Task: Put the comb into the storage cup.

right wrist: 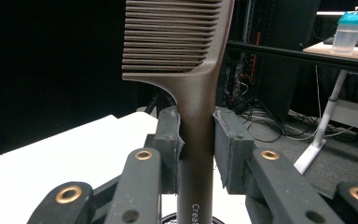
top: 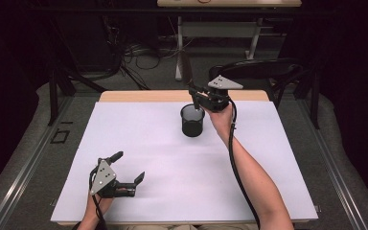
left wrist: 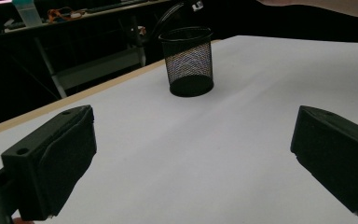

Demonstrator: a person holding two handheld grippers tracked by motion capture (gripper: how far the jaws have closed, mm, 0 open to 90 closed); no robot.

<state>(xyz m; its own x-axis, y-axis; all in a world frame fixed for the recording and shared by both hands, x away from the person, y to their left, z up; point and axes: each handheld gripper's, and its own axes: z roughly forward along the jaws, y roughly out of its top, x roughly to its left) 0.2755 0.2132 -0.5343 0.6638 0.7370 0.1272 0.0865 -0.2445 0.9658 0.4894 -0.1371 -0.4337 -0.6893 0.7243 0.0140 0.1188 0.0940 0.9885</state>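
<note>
1. Comb (right wrist: 186,74) – dark brown, upright, teeth end up, handle pinched between the right gripper (top: 197,97) jaws, above the mesh cup (top: 192,120).
2. Mesh cup stands near the table's (top: 268,158) far edge, about mid-width.
3. Left gripper (top: 128,167) – jaws spread, nothing between them, near the front-left corner.

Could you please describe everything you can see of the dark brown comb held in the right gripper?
The dark brown plastic-looking comb has a row of fine, closely spaced teeth above a long straight handle with pale lettering low down. It stands upright, teeth end up. The right gripper clamps its handle between both padded jaws. It is held in the air just above the black wire-mesh cup on the white table, its lower end at the cup's mouth.
</note>
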